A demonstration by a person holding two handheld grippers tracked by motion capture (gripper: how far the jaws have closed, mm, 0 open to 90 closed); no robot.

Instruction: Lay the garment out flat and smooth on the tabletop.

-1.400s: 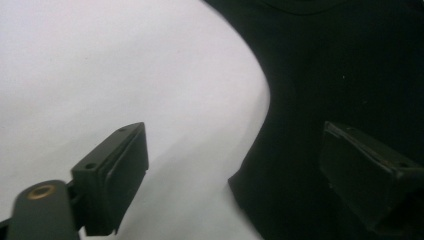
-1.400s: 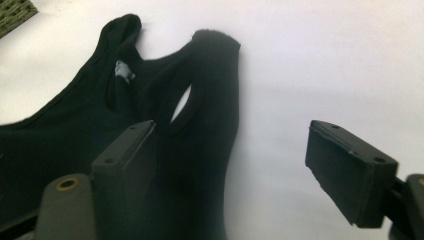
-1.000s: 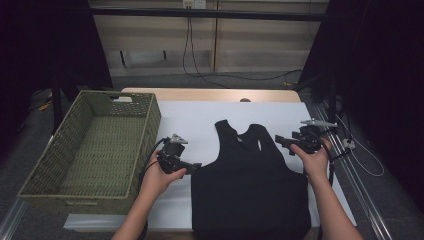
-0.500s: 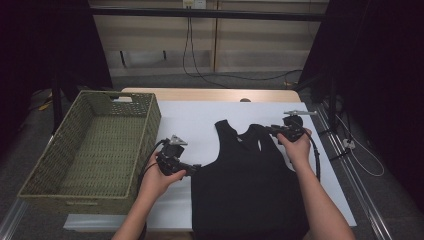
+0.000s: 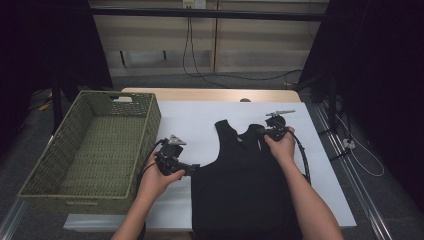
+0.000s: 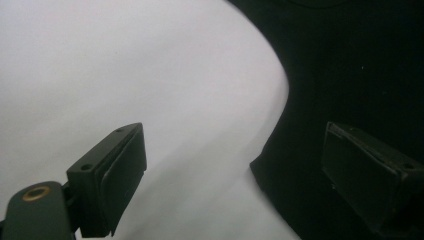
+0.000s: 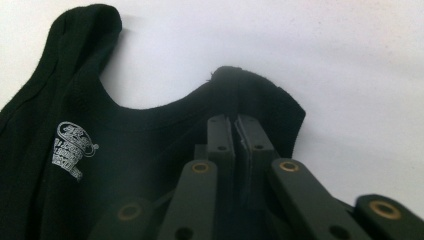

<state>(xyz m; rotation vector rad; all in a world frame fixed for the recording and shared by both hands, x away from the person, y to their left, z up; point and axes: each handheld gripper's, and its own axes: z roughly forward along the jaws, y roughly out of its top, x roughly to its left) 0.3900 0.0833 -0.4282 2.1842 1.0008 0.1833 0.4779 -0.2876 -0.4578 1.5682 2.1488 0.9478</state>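
Observation:
A black sleeveless top [image 5: 245, 185] lies flat on the white table [image 5: 195, 117], neck toward the far side; a small white print [image 7: 70, 147] marks the inside of its neck. My right gripper [image 5: 261, 131] has just been closing and is now shut on the top's right shoulder strap [image 7: 260, 95], with fabric pinched between the pads. My left gripper [image 5: 192, 169] stands open at the top's left side edge. One of its fingers [image 6: 112, 172] is over bare table, the other over the black cloth [image 6: 350, 75].
A green woven basket [image 5: 150, 127] stands at the table's left with nothing inside it. A black cable [image 5: 302, 160] trails from the right gripper along the forearm. Bare white table lies beyond the top and to its right.
My right hand has moved left and down from the top's right side onto the shoulder strap, and its jaws have closed on it. The left hand has stayed in place.

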